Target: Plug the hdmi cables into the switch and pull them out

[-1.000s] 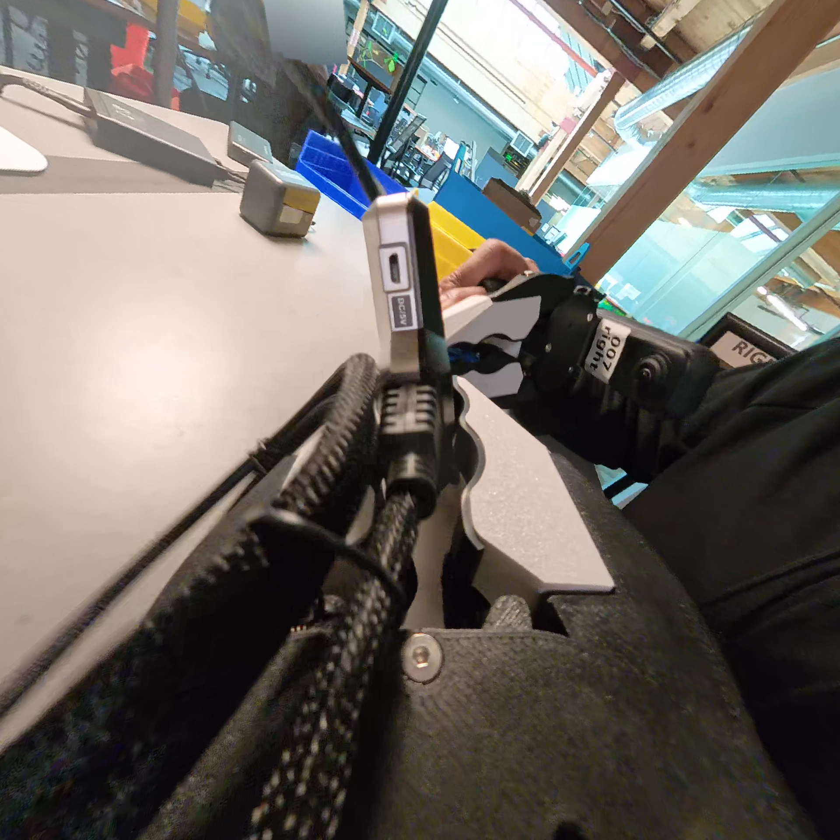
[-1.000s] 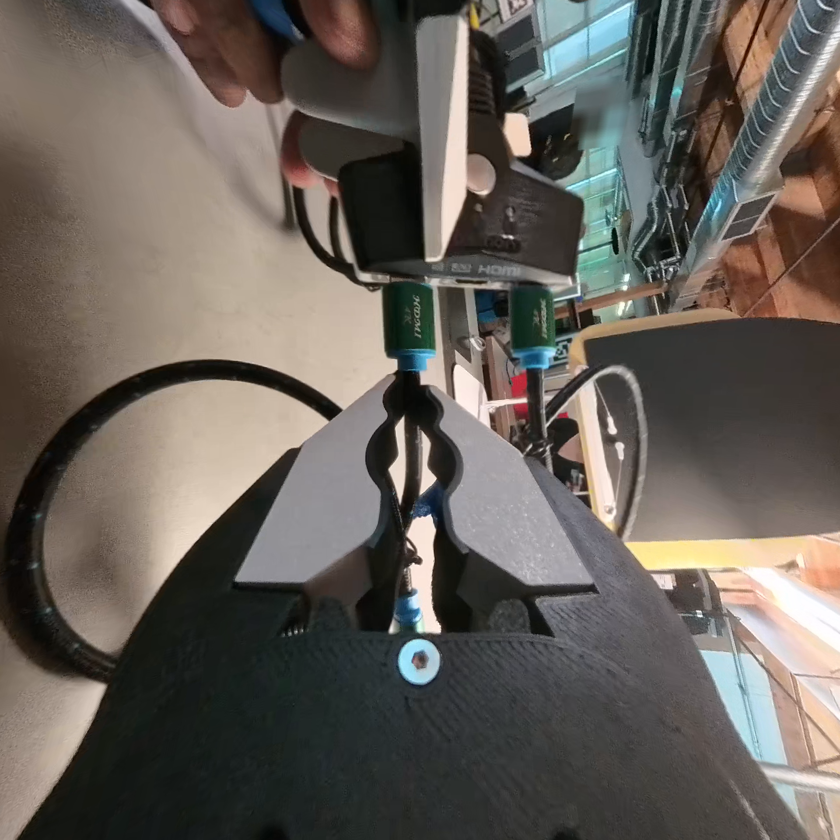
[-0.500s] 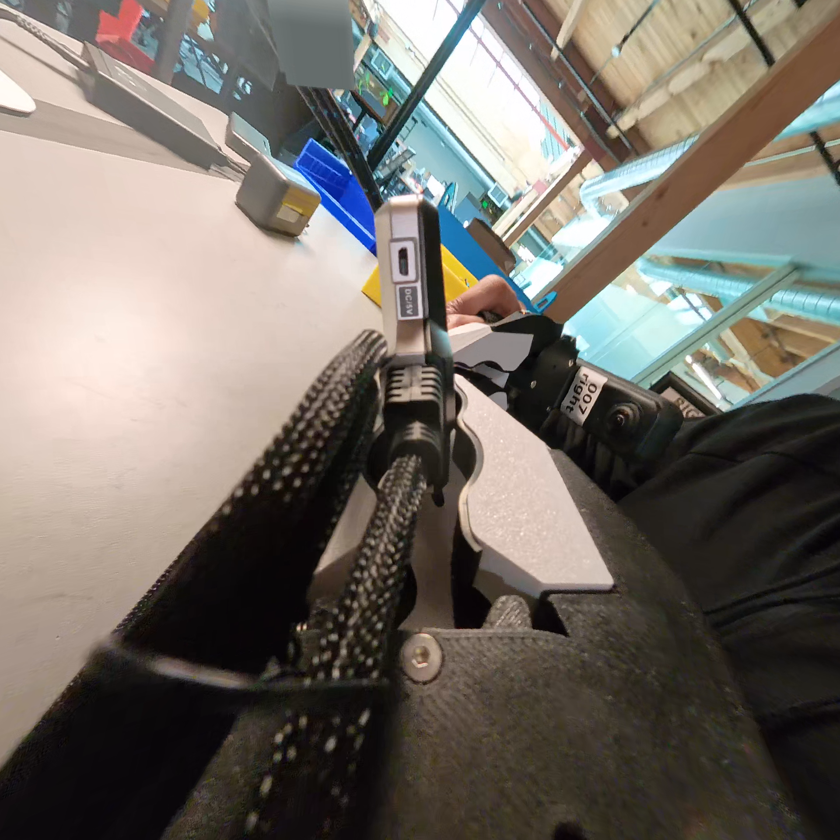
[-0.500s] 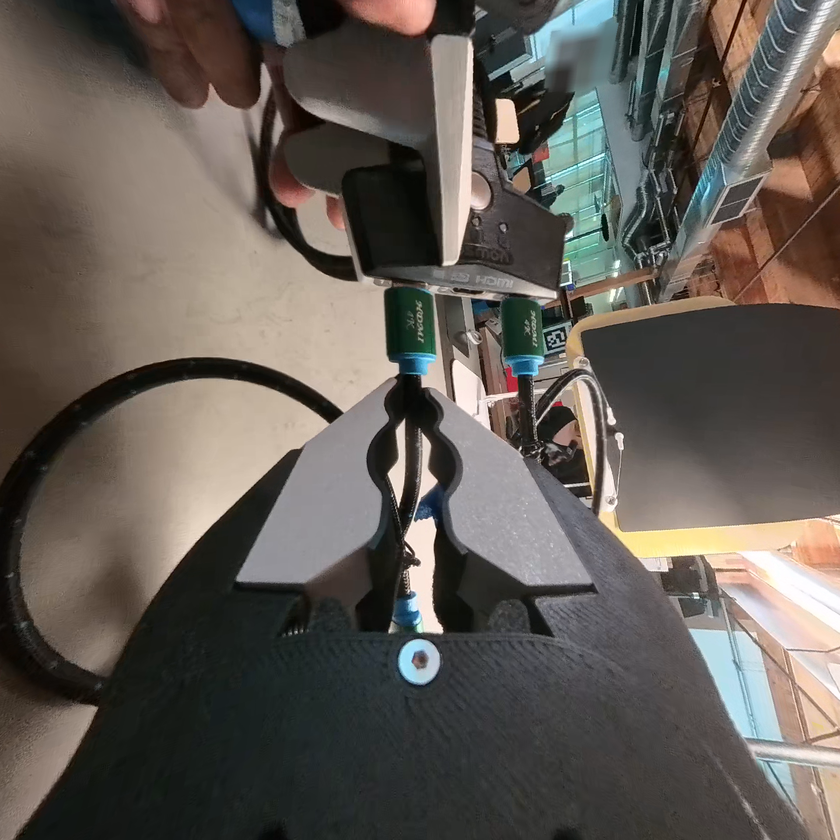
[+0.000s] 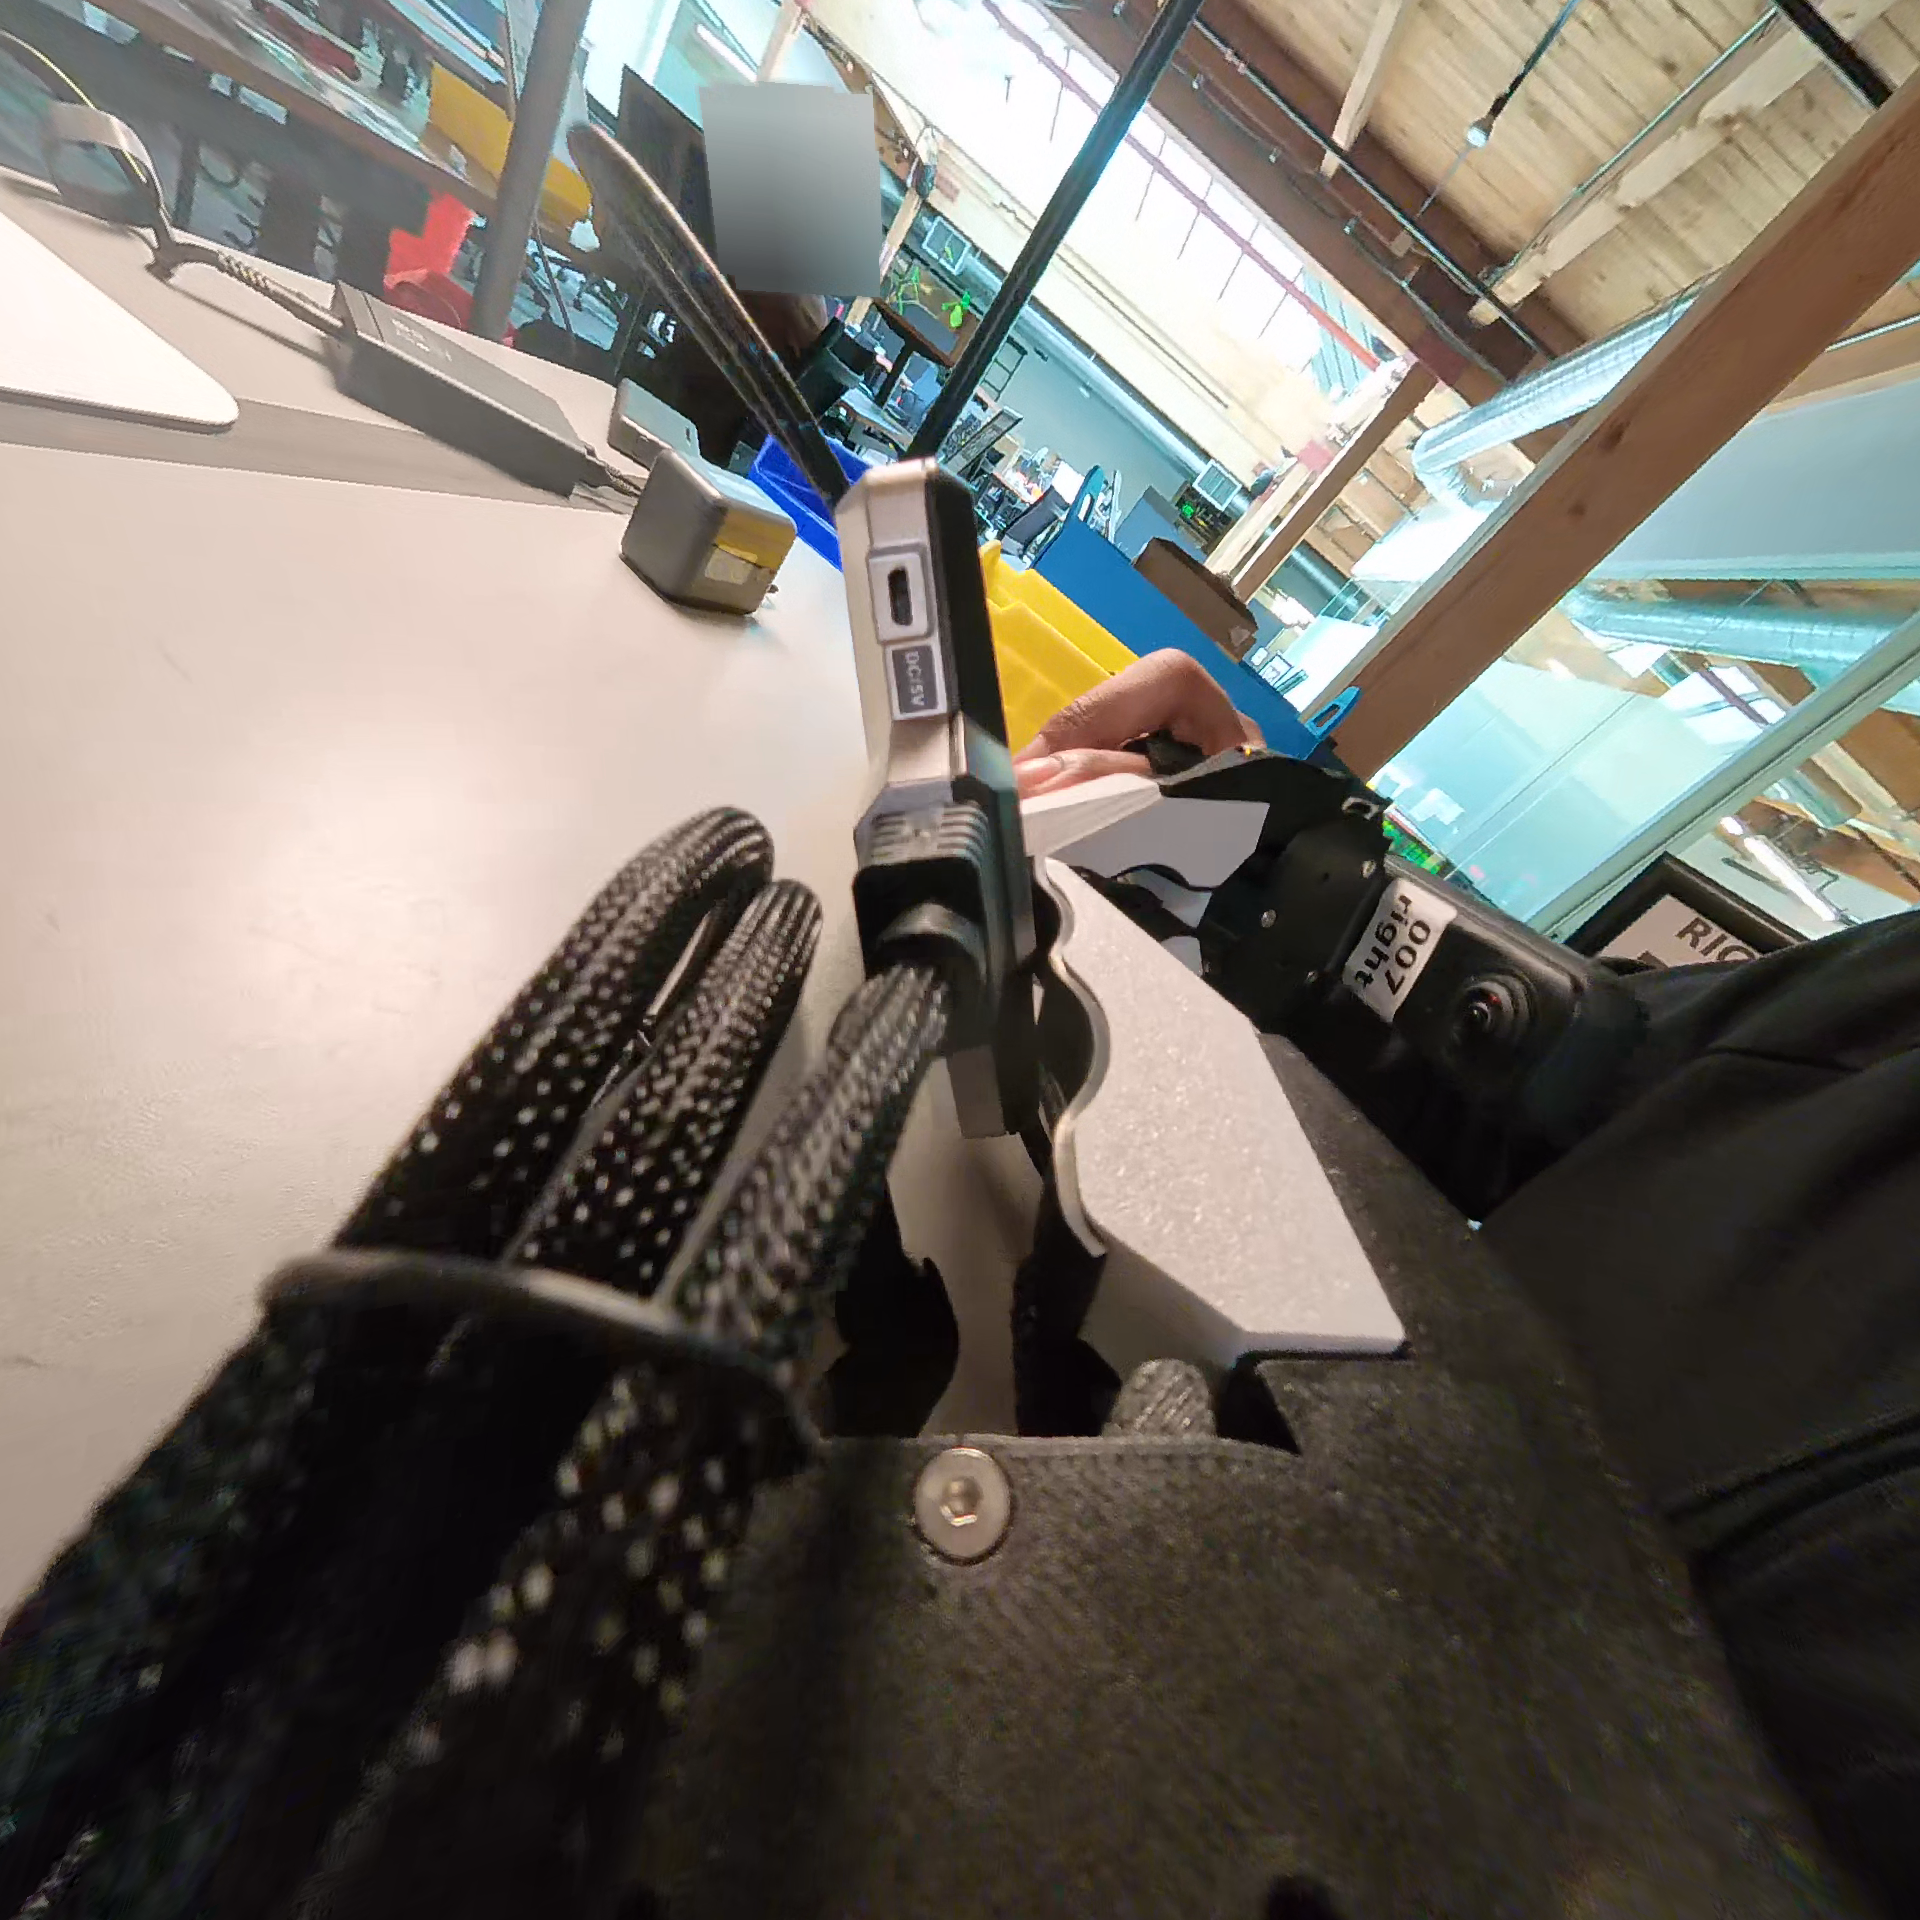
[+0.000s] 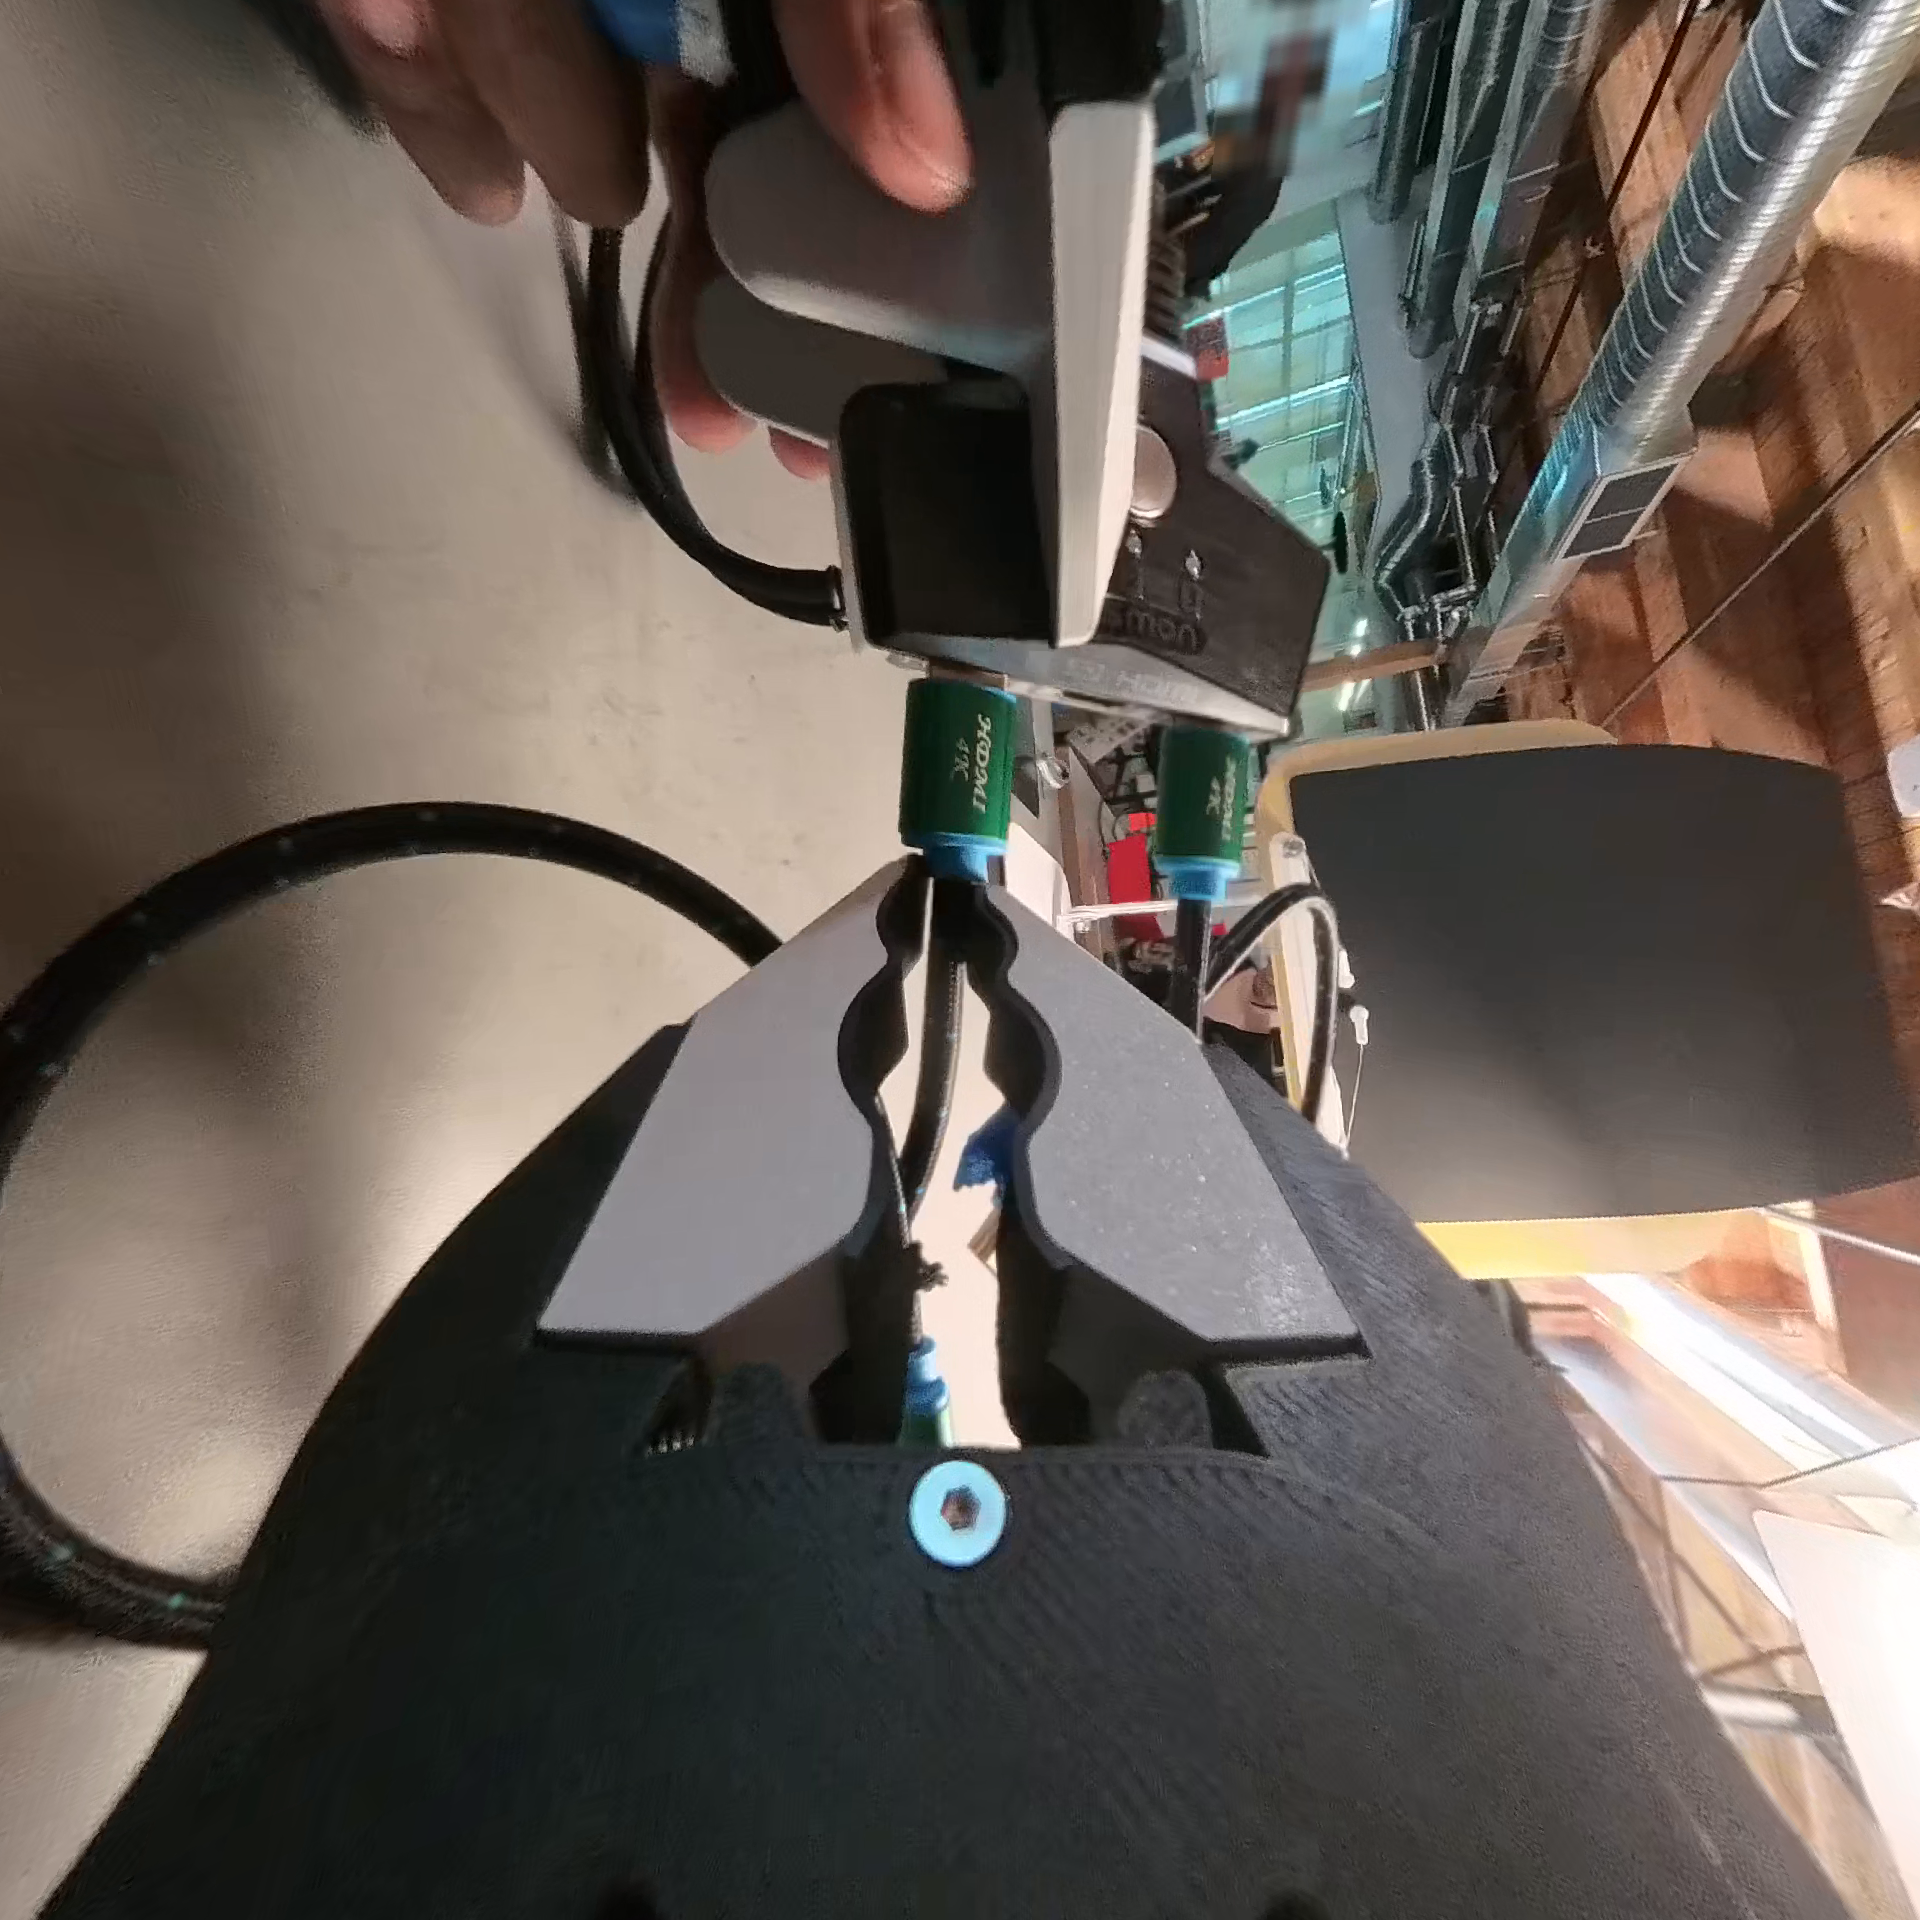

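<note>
Tabletop (image 5: 312, 779), pale grey, fills the left of the left wrist view; far end carries a flat black adapter brick (image 5: 447, 400) and a small grey-and-yellow box (image 5: 707, 545), w/ blue and yellow bins (image 5: 1049, 634) beyond the far edge.

HDMI switch (image 6: 1081, 499) is off the table, held in the air between both tongs. Left gripper (image 5: 1013, 1023) is clamped on the switch body, its fingers squeezing the slim box edge-on, so the bare end w/ a small port faces the camera. A thick braided black cable (image 5: 831, 1122) w/ a ribbed black plug runs back from the switch over the near-left finger, beside two more loops of the same braid.

Right gripper (image 6: 951, 935) is closed down on the thin cord just behind the left green plug (image 6: 956, 774), tips touching the blue collar. That plug looks seated in its port; a second green plug (image 6: 1205, 816) sits in the port to its right.

Handling, as a guess: switch is light, rigid and smooth-sided, prob. slips or twists if pulled off-axis, so a flat-face grip suits. Plugs are stiff, held by friction; cord is soft and will stretch or kink. Better hold is the green barrel itself, not the cord, then a straight pull along the port axis.
</note>
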{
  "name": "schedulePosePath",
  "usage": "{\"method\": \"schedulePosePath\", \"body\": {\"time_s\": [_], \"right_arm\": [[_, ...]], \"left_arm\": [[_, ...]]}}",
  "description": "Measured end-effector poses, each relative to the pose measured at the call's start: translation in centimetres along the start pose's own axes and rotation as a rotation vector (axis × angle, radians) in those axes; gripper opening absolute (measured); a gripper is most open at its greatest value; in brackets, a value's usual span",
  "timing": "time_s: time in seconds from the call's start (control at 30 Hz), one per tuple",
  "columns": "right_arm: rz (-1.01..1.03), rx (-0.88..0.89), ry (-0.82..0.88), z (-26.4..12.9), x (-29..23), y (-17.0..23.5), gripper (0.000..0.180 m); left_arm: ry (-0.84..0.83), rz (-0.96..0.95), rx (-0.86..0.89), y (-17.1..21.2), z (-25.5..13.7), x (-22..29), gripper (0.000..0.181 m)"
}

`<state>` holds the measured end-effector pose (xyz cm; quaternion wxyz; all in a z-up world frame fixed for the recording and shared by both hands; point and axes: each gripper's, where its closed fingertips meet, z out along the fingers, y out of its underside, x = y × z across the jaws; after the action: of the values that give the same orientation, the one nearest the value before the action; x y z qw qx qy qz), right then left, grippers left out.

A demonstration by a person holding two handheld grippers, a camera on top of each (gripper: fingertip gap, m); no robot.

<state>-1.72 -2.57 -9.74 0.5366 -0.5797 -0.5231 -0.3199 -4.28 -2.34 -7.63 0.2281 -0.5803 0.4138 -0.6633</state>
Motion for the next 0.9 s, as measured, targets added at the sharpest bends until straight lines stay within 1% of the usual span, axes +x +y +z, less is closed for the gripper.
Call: {"method": "schedulePosePath", "body": {"time_s": [0.1, 0.17, 0.27, 0.3, 0.33, 0.37, 0.47, 0.53, 0.57, 0.6, 0.63, 0.73, 0.83, 0.87, 0.9], "right_arm": [[0.009, -0.016, -0.021, 0.0, -0.2, -0.3, 0.009], [-0.010, -0.004, -0.052, -0.2, -0.7, -0.4, 0.009], [-0.011, 0.004, -0.015, -0.6, 0.7, 0.1, 0.008], [0.000, 0.003, -0.006, -0.7, 1.1, 0.0, 0.009], [0.013, 0.004, -0.012, -0.8, 1.0, -0.2, 0.009], [0.014, 0.006, -0.027, -0.8, 0.6, -0.6, 0.008], [0.003, 0.036, -0.068, -0.9, -0.1, -0.7, 0.007], [0.014, 0.033, -0.046, -1.1, 0.8, -0.2, 0.009], [0.029, 0.034, -0.045, -1.1, 0.9, -0.3, 0.009], [0.040, 0.037, -0.055, -1.1, 0.7, -0.6, 0.008], [0.040, 0.043, -0.072, -1.1, 0.2, -1.0, 0.007], [0.076, 0.070, -0.128, -1.1, -1.0, -1.3, 0.007], [0.075, 0.064, -0.117, -1.1, -0.3, -0.4, 0.008], [0.086, 0.064, -0.124, -1.1, -0.5, -0.6, 0.008], [0.082, 0.064, -0.132, -1.1, -0.9, -0.9, 0.007]], "left_arm": [[-0.017, 0.022, 0.006, -0.3, 0.0, 0.0, 0.025], [-0.010, -0.002, 0.009, -0.2, -0.1, -0.1, 0.025], [0.030, 0.012, -0.017, 0.1, 0.2, 0.5, 0.019], [0.035, 0.030, -0.014, 0.0, 0.2, 0.8, 0.026], [0.038, 0.035, -0.007, -0.3, 0.1, 1.0, 0.026], [0.033, 0.042, -0.005, -0.4, 0.0, 1.0, 0.019], [0.031, 0.035, -0.028, -0.1, -0.2, 0.8, 0.026], [0.052, 0.031, -0.031, 0.0, 0.1, 1.1, 0.018], [0.056, 0.041, -0.029, -0.1, 0.1, 1.3, 0.026], [0.055, 0.048, -0.026, -0.3, 0.0, 1.3, 0.013], [0.050, 0.057, -0.027, -0.4, -0.2, 1.2, 0.026], [0.061, 0.025, -0.036, -0.1, -0.4, 0.8, 0.025], [0.093, 0.015, -0.069, 0.5, -0.1, 0.8, 0.026], [0.094, 0.029, -0.069, 0.5, -0.1, 0.8, 0.018], [0.087, 0.032, -0.070, 0.4, -0.2, 0.7, 0.019]]}}
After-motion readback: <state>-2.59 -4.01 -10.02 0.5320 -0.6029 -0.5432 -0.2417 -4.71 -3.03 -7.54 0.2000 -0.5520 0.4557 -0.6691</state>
